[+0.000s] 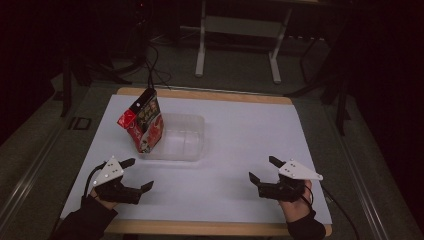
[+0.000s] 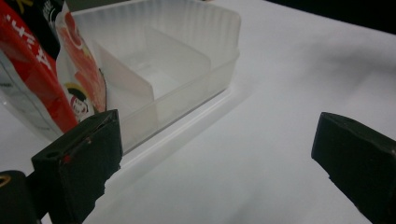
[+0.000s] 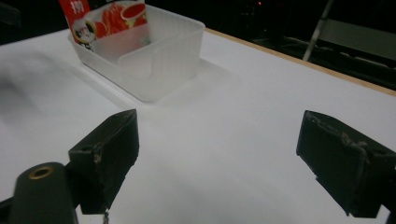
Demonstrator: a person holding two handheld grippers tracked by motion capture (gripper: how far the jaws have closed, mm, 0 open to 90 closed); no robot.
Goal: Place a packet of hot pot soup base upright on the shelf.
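Finding: the snack bag [image 1: 143,122], red and white with a black top, stands tilted in the left compartment of the clear plastic bin [image 1: 187,142], its upper part leaning out over the bin's left wall. The bin sits on the white table sheet [image 1: 240,130], toward the far left of centre.

Tool state: the left gripper [image 1: 136,176] rests near the front left of the sheet, jaws spread wide and holding nothing. The right gripper [image 1: 260,170] rests near the front right, jaws likewise spread and empty. Both stand well apart from the bin; the left one is the nearer to the bag.

Risks, as judged:
1. The bag is top-heavy in its lean. A brush from a jaw on approach could tip it over the wall and onto the sheet.
2. The bag's film looks slick and crinkled. A pinch taken low or on a loose fold may slip, or drag the bag without lifting it.
3. The bin appears light and unanchored. A sideways pull on the bag, or a jaw catching the rim, could slide or upend it; the divider [image 2: 126,74] beside the bag leaves little room for a jaw inside.
4. The scene is dim, and the clear walls are hard to read, so a misjudged reach into the rim is plausible
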